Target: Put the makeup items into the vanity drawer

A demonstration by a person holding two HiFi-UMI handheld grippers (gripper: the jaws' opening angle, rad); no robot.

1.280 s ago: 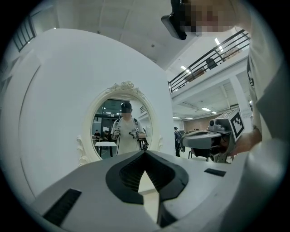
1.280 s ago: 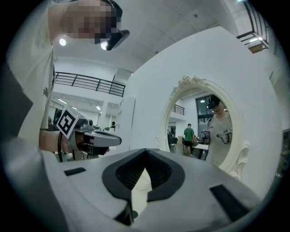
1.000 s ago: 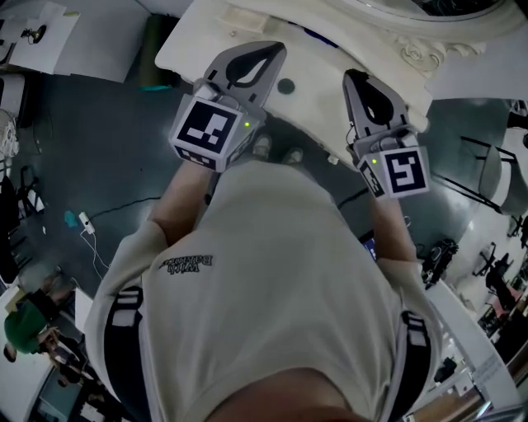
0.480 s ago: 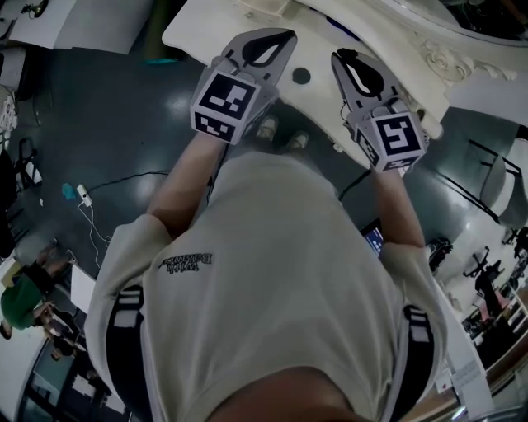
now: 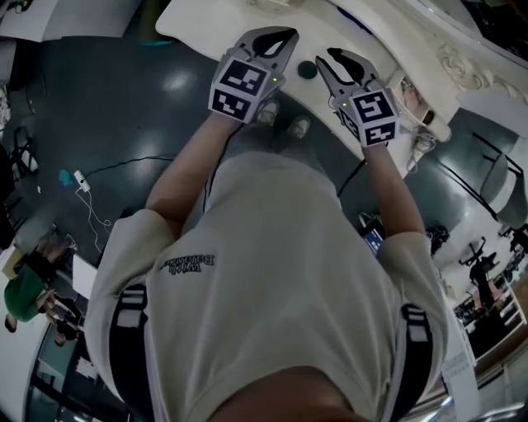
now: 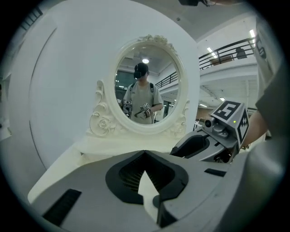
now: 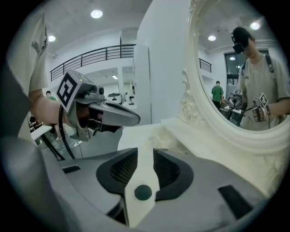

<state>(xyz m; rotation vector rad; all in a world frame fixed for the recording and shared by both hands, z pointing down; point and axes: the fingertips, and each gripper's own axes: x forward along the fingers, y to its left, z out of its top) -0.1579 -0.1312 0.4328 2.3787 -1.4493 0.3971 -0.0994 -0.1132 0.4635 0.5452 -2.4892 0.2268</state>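
Both grippers have dropped to the vanity top (image 5: 214, 25). The right gripper's (image 5: 333, 59) jaws have just been opening, roughly half apart, empty. The left gripper (image 5: 280, 37) is closed, empty. The dark disc (image 5: 307, 70) lies at the right tips' 8 o'clock, so pickup looks next.

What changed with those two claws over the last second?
Both the left gripper and right gripper moved toward the vanity top, nearer each other. The right's jaws have just been opening, a dark round item showing in their gap, ungripped. Left jaws stayed shut.
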